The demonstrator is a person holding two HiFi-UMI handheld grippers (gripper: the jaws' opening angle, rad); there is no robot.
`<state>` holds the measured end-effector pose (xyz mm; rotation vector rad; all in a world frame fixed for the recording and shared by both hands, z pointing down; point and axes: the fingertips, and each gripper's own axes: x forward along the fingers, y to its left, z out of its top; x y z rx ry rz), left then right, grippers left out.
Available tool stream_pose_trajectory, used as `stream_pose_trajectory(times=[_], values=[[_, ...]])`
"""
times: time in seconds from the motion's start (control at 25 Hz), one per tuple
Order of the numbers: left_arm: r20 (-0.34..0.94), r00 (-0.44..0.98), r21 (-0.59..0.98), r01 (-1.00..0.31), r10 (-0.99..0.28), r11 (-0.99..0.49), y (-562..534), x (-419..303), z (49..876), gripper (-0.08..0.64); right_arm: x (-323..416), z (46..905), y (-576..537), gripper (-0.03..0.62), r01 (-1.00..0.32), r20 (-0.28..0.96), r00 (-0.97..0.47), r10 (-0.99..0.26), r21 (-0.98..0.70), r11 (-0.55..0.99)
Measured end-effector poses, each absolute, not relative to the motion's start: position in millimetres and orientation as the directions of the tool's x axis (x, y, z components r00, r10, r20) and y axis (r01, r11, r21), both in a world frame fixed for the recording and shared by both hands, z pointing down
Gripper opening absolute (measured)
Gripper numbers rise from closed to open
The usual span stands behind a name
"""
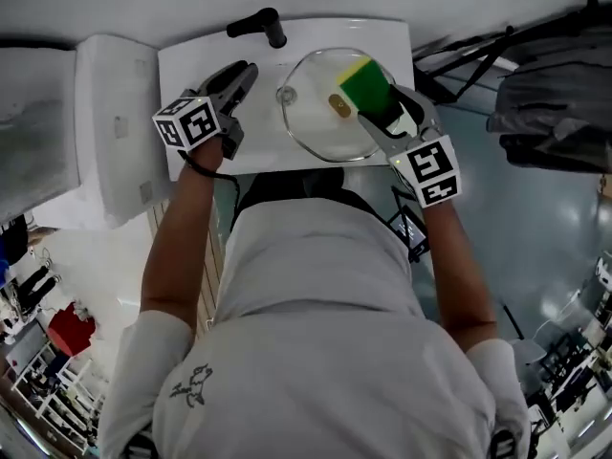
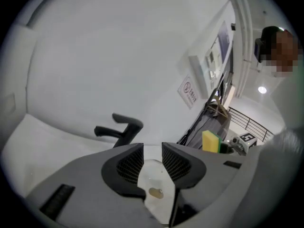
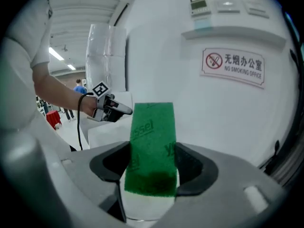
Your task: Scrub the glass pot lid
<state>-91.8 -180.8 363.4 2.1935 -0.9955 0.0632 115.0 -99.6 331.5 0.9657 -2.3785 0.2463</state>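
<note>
The glass pot lid [image 1: 316, 122] lies in the white sink basin, its small knob [image 1: 339, 106] facing up. My right gripper [image 1: 382, 113] is raised over the lid's right side, shut on a green and yellow sponge [image 1: 365, 84]. In the right gripper view the sponge [image 3: 152, 146] stands upright between the jaws, green face toward the camera. My left gripper [image 1: 247, 73] hovers left of the lid, apart from it, open and empty. In the left gripper view its jaws [image 2: 152, 153] show a gap, with the lid [image 2: 154, 189] below.
A black faucet [image 1: 260, 25] stands at the back of the white sink top [image 1: 191, 55]. A white unit [image 1: 105, 122] sits to the left, a grey bag [image 1: 555, 103] on dark rails to the right. A no-smoking sign [image 3: 232, 65] hangs on the wall behind.
</note>
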Motion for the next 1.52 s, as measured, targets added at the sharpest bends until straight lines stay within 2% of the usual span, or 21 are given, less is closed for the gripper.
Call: stream_pose_trajectory(times=[0.24, 0.48, 0.64, 0.76, 1.08, 1.52], values=[[0.222, 0.670, 0.378, -0.729, -0.709, -0.571, -110, -84, 247, 0.117, 121, 266, -67, 0.291, -0.652, 0.417, -0.673, -0.611, 0.056, 0.756], [0.219, 0.680, 0.306, -0.729, -0.699, -0.613, -42, -72, 197, 0.114, 122, 216, -41, 0.291, -0.657, 0.339, -0.710, -0.617, -0.003, 0.754], [0.227, 0.694, 0.313, -0.716, -0.683, -0.623, -18, -68, 180, 0.031, 127, 194, -29, 0.291, -0.673, 0.320, -0.705, -0.634, -0.017, 0.740], [0.214, 0.702, 0.286, -0.710, -0.679, -0.643, -7, -69, 170, 0.000, 128, 187, -21, 0.291, -0.690, 0.306, -0.690, -0.656, -0.007, 0.723], [0.173, 0.747, 0.265, -0.663, -0.642, -0.700, 55, -81, 153, -0.002, 109, 174, 38, 0.292, -0.736, 0.292, -0.645, -0.706, 0.013, 0.677], [0.101, 0.793, 0.268, -0.604, -0.601, -0.751, 249, -150, 157, -0.002, 13, 184, 237, 0.291, -0.747, 0.298, -0.625, -0.722, 0.044, 0.664]])
